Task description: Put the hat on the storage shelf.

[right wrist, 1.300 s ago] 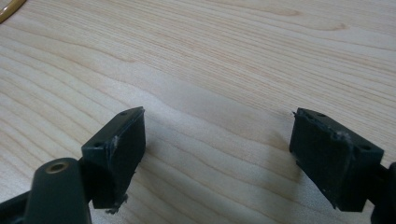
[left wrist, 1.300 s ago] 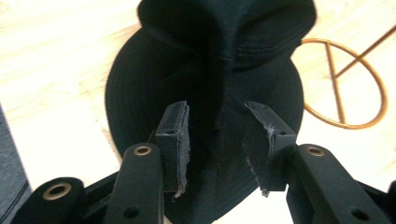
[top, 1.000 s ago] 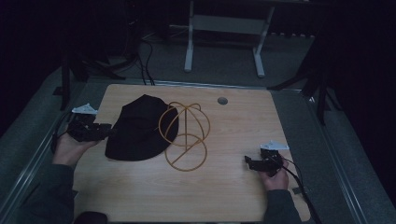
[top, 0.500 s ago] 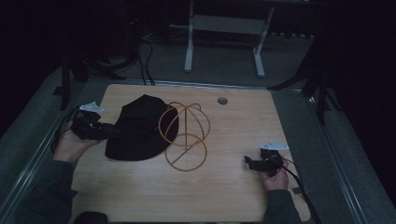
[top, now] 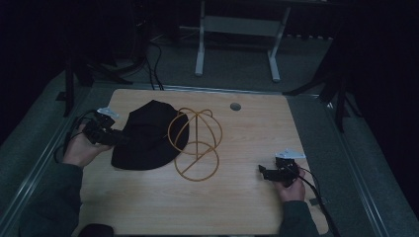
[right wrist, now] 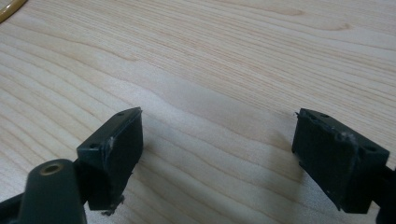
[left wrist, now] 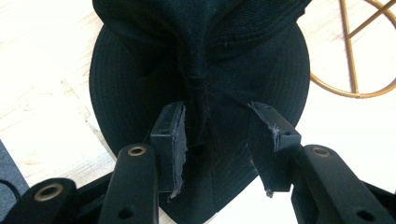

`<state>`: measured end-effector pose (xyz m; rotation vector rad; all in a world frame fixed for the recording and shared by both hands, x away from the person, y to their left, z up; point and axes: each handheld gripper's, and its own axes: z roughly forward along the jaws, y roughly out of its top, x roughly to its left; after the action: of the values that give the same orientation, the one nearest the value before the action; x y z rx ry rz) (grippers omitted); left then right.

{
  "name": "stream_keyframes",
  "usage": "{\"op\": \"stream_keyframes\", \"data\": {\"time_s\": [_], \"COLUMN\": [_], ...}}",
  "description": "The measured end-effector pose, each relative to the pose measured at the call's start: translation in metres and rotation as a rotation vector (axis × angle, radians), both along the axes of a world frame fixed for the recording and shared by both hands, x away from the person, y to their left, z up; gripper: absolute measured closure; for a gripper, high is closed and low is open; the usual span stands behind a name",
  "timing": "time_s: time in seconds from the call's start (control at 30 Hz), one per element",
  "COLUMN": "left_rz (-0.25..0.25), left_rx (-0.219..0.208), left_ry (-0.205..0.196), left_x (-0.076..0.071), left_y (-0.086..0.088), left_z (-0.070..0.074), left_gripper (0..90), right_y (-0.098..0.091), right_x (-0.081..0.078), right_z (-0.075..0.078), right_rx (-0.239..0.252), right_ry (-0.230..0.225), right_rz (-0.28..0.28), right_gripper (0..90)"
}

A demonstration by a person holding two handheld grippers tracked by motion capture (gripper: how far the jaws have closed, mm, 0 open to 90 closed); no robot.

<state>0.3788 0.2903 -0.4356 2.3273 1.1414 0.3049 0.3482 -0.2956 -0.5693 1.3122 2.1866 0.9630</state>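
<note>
A black brimmed hat (top: 148,136) lies flat on the left half of the wooden table (top: 247,128). Its right edge overlaps a gold wire stand (top: 195,143) made of rings and rods. My left gripper (top: 116,138) reaches in from the left over the hat's brim. In the left gripper view the left gripper (left wrist: 217,140) is open. A raised fold of the hat (left wrist: 201,60) runs between the pads without touching them, and the gold stand (left wrist: 355,70) is at the upper right. My right gripper (top: 264,173) rests low near the table's right front. The right gripper (right wrist: 217,154) is open over bare wood.
A round grommet hole (top: 235,106) sits near the table's far edge. Grey floor with cables (top: 153,59) and a white desk frame (top: 237,24) lies beyond the table. A sliver of the gold stand (right wrist: 9,9) shows in the corner of the right gripper view.
My left hand has moved right, bringing its gripper from beside the hat to over the hat's brim. The right hand and the hat have not moved.
</note>
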Motion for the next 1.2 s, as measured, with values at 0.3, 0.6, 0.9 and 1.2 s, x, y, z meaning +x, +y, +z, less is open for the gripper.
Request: {"op": "stream_keyframes", "data": {"time_s": [0.3,0.6,0.9,1.2], "left_rz": [-0.005,-0.006,0.003,0.0], "left_rx": [0.04,0.072,0.095,0.136], "left_ry": [0.014,0.046,0.078,0.12], "left_x": [0.009,0.019,0.029,0.041], "left_y": [-0.006,-0.009,-0.014,-0.021], "left_z": [0.001,0.0,-0.001,-0.003], "left_gripper": [57.6,58.4,61.0,64.5], "right_y": [0.0,0.0,0.0,0.0], "right_x": [0.0,0.0,0.0,0.0], "right_z": [0.0,0.0,0.0,0.0], "right_rx": [0.0,0.0,-0.001,-0.001], "right_ry": [0.0,0.001,0.002,0.002], "right_rz": [0.001,0.001,0.003,0.004], "right_gripper": [16.3,16.1,15.7,15.6]}}
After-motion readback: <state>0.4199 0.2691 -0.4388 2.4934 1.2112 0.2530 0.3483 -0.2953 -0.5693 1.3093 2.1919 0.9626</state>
